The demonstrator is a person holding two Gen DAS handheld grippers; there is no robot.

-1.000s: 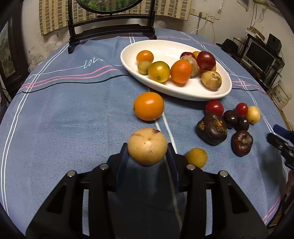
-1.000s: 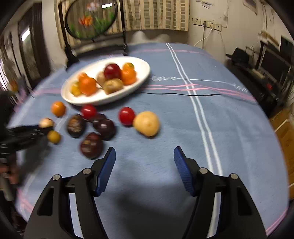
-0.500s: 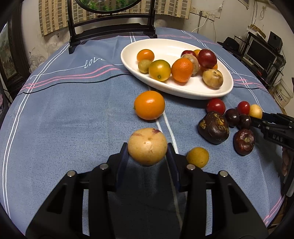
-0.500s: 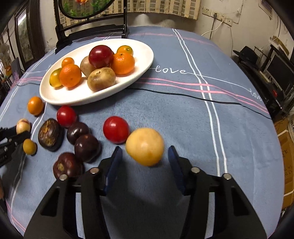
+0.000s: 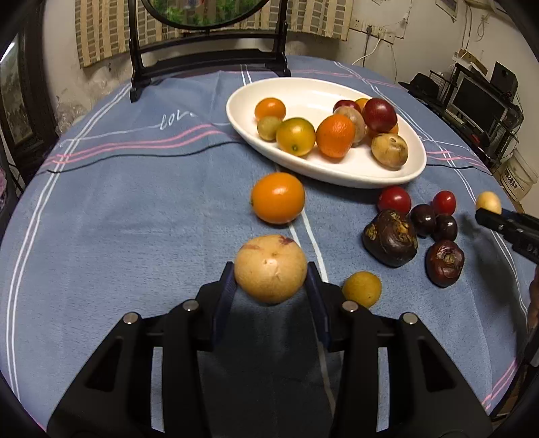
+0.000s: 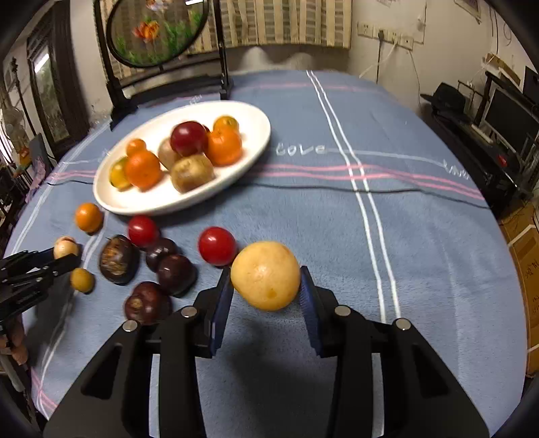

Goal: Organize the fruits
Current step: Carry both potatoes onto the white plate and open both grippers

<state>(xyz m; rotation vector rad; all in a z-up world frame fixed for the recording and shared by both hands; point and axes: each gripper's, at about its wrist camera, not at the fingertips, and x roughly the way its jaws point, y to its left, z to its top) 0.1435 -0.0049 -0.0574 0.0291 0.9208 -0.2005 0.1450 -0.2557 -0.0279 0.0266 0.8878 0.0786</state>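
My left gripper [image 5: 270,289] is shut on a tan round fruit [image 5: 270,268] and holds it above the blue cloth; the same fruit shows in the right wrist view [image 6: 65,247]. My right gripper [image 6: 266,296] is shut on a yellow round fruit [image 6: 265,274], lifted off the cloth; the same fruit shows in the left wrist view [image 5: 488,202]. A white oval dish [image 5: 337,175] holds several fruits. An orange [image 5: 278,197], two red tomatoes [image 5: 394,199], dark purple fruits [image 5: 390,242] and a small yellow fruit [image 5: 362,289] lie loose on the cloth.
A dark framed round screen [image 6: 158,30] stands at the table's far edge behind the dish. The table edge drops off on the right toward shelves and a monitor [image 6: 508,114]. Open blue cloth [image 6: 421,236] lies right of the right gripper.
My right gripper closed on the yellow fruit and raised it off the cloth. My left gripper kept its hold on the tan fruit and stayed near the same spot.
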